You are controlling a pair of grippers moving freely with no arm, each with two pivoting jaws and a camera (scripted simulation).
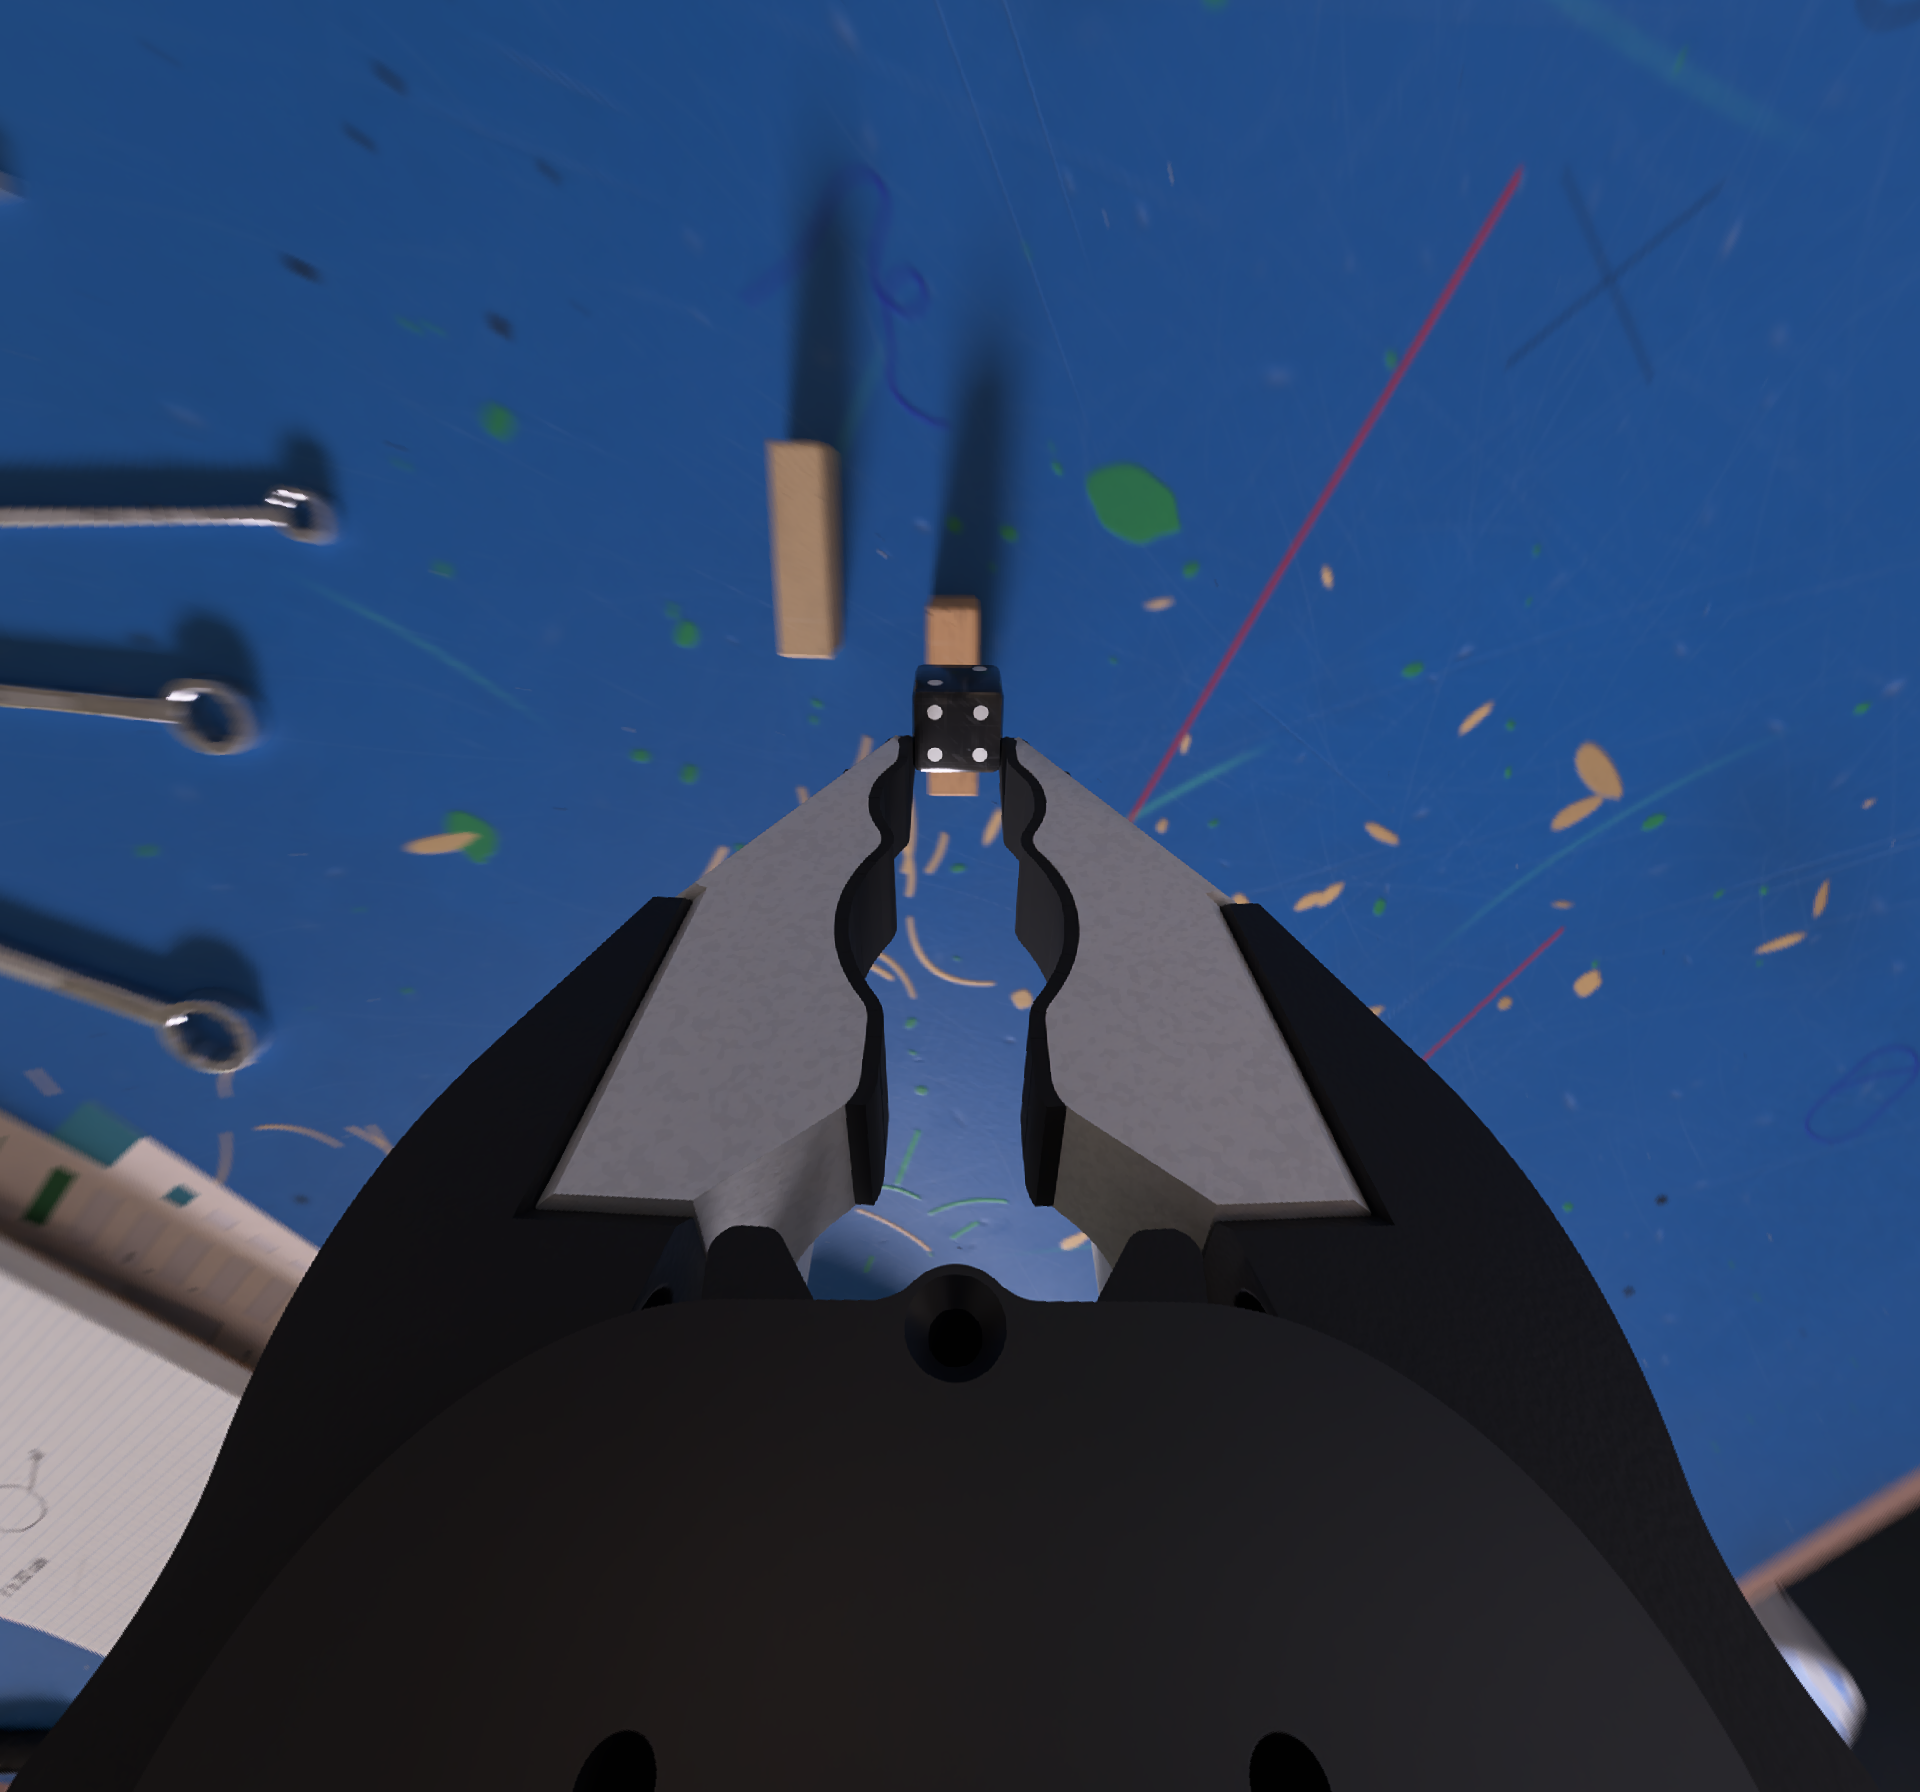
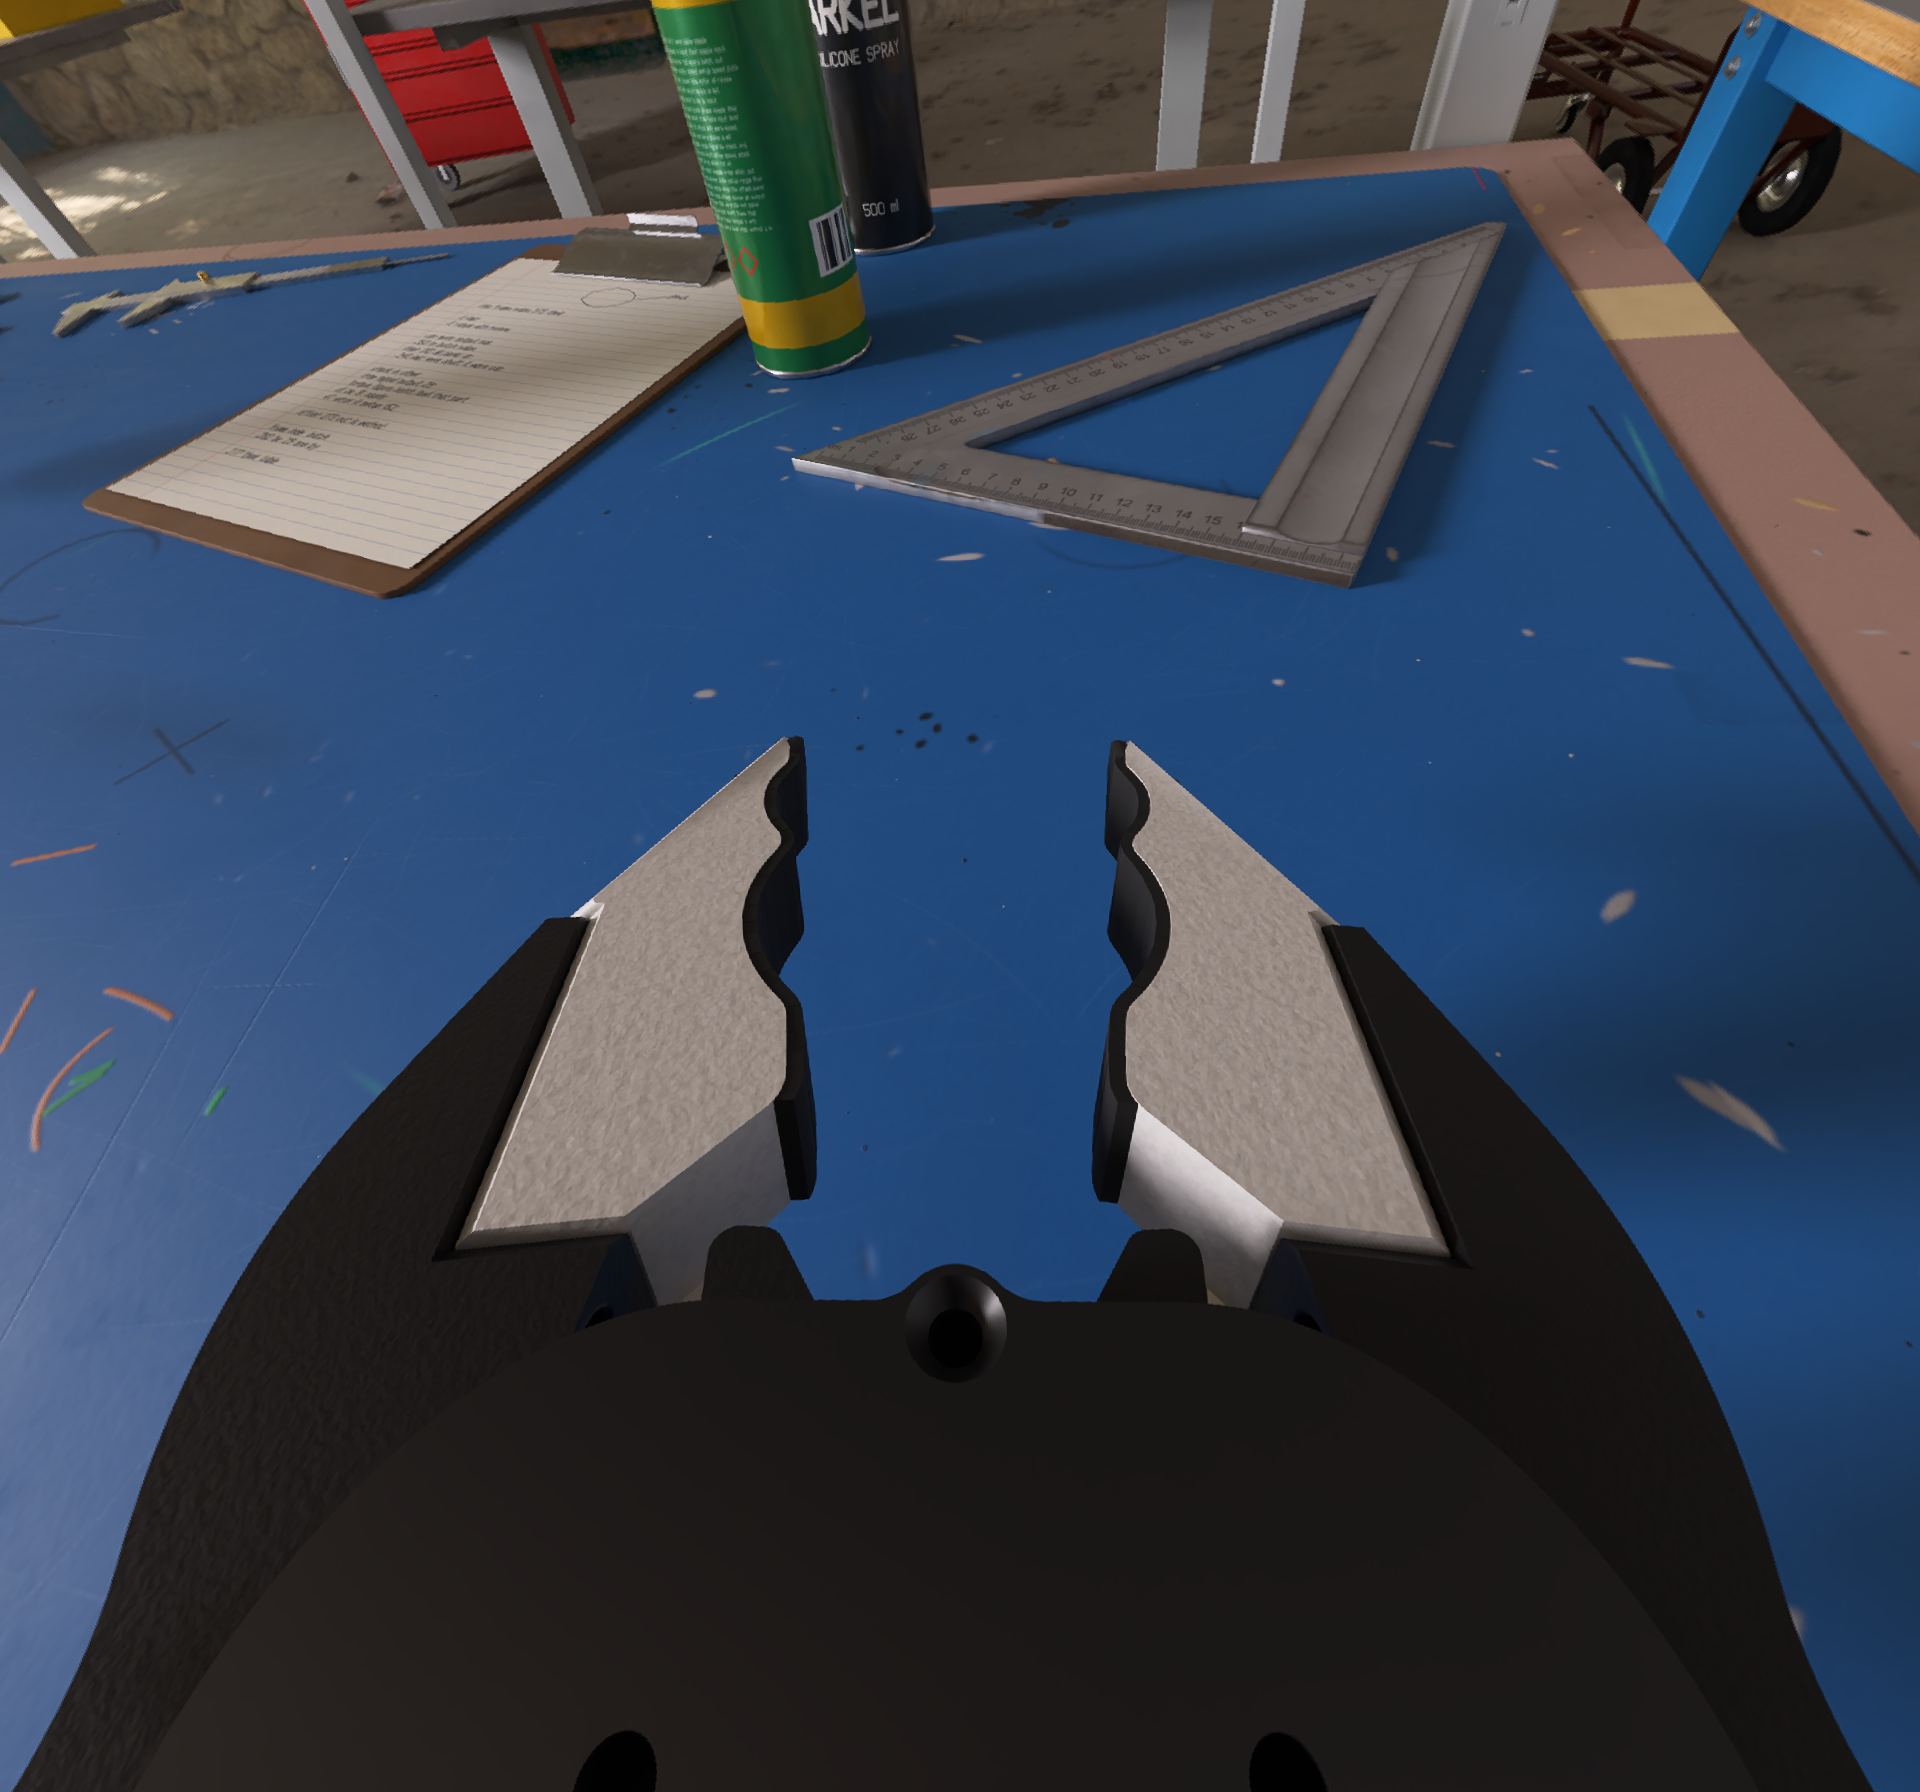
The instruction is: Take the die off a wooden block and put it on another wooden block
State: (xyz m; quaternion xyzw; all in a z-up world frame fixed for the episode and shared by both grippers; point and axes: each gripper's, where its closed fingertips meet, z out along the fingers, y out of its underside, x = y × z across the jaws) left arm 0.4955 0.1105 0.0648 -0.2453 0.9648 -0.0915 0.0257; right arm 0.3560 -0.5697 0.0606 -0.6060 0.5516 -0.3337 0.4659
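Sitting between the left gripper's (image 1: 957, 755) jaw tips — clamped there — the die (image 1: 956, 732) shows 4 pips.

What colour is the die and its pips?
The die is black with white pips, seen best in the left wrist view.

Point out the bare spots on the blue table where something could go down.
Free: blue table between right gripper and metal triangle. Crowded: around the wooden blocks, where left gripper holds the die, and wrenches beside.

black die (image 1: 956, 730) with white pips, 2 tan wooden blocks (image 1: 803, 549), paint-flecked blue table (image 1: 1351, 184), green-and-yellow can (image 2: 758, 132).
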